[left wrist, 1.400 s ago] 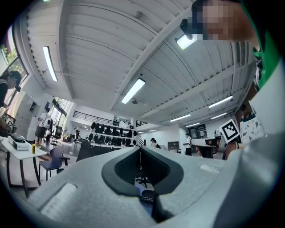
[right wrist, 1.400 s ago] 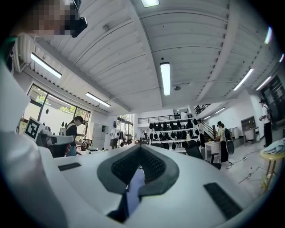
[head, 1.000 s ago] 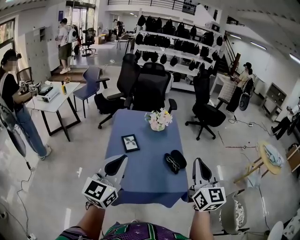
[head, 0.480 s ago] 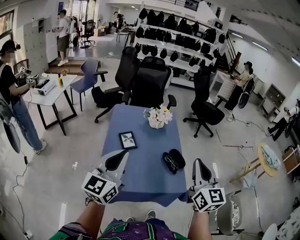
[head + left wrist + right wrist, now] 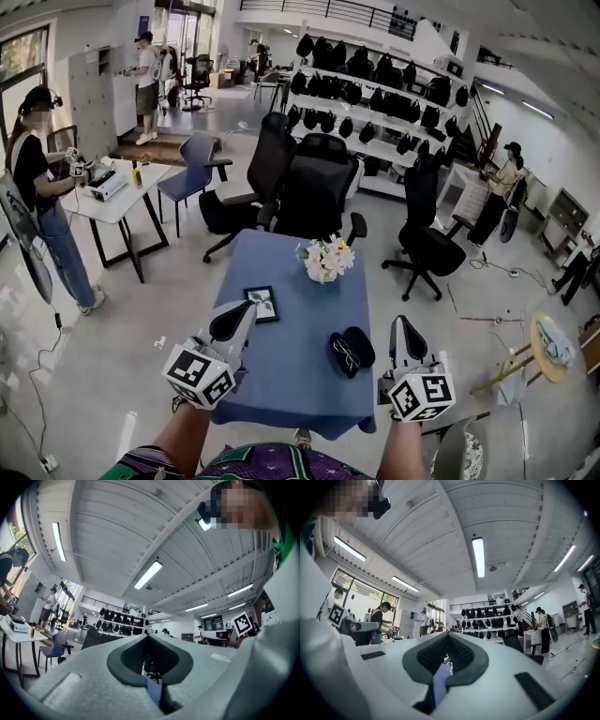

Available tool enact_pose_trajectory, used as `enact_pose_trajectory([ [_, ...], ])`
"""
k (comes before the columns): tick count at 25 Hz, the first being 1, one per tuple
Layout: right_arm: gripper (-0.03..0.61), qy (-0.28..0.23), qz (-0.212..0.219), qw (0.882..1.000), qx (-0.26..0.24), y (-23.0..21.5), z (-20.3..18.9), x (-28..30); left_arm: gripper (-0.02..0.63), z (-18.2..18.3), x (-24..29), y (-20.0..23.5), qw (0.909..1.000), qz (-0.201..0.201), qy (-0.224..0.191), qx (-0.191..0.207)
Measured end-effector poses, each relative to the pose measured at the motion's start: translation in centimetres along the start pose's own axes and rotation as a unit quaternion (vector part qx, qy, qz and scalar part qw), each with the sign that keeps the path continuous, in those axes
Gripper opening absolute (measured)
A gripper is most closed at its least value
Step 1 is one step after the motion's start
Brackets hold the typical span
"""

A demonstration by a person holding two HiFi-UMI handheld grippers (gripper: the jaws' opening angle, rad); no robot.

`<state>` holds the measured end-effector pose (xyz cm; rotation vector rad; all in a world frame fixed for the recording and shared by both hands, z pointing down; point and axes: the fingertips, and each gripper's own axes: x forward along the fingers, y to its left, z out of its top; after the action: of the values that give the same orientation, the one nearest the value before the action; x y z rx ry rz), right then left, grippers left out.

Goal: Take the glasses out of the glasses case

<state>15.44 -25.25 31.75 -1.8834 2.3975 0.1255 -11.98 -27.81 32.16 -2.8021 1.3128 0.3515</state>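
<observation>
Blue table [image 5: 295, 375]: open glasses case [image 5: 352, 348], glasses [image 5: 344, 354] inside. Left gripper [image 5: 242, 314], right gripper [image 5: 404, 330]: jaws pressed together, empty. Risk: unopened jaws could shove the case away.

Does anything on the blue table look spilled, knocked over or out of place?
Nothing stands out. The glasses case lies open with the glasses inside, the picture frame lies flat, and the flowers stand upright.

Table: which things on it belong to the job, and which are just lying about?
Job: case, lying open; glasses inside it.
Lying about: picture frame; flowers.
</observation>
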Motion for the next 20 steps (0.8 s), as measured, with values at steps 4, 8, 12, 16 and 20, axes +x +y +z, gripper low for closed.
enact_pose_trajectory([
  [4,0.002,0.004,0.002,1.0,-0.007,-2.1,-0.2,1.7,0.015,0.8,2.2,0.2,0.9998,0.012,-0.013,0.007],
  [8,0.002,0.012,0.0,1.0,-0.003,-3.5,-1.1,2.5,0.015,0.2,3.6,0.3,0.9998,0.014,-0.011,0.006],
  [12,0.011,0.031,0.007,0.999,0.0,-4.5,-2.6,2.9,0.015,-0.8,4.8,-0.3,1.0,0.007,0.0,0.001],
  [16,0.067,0.067,0.009,0.998,-0.012,-5.3,-4.8,3.0,0.015,-1.6,5.8,-1.5,0.9999,-0.008,0.011,0.0],
  [20,0.075,0.087,0.016,0.996,-0.022,-5.8,-6.6,3.6,0.015,-2.3,6.6,-2.3,0.9998,-0.018,0.011,0.006],
])
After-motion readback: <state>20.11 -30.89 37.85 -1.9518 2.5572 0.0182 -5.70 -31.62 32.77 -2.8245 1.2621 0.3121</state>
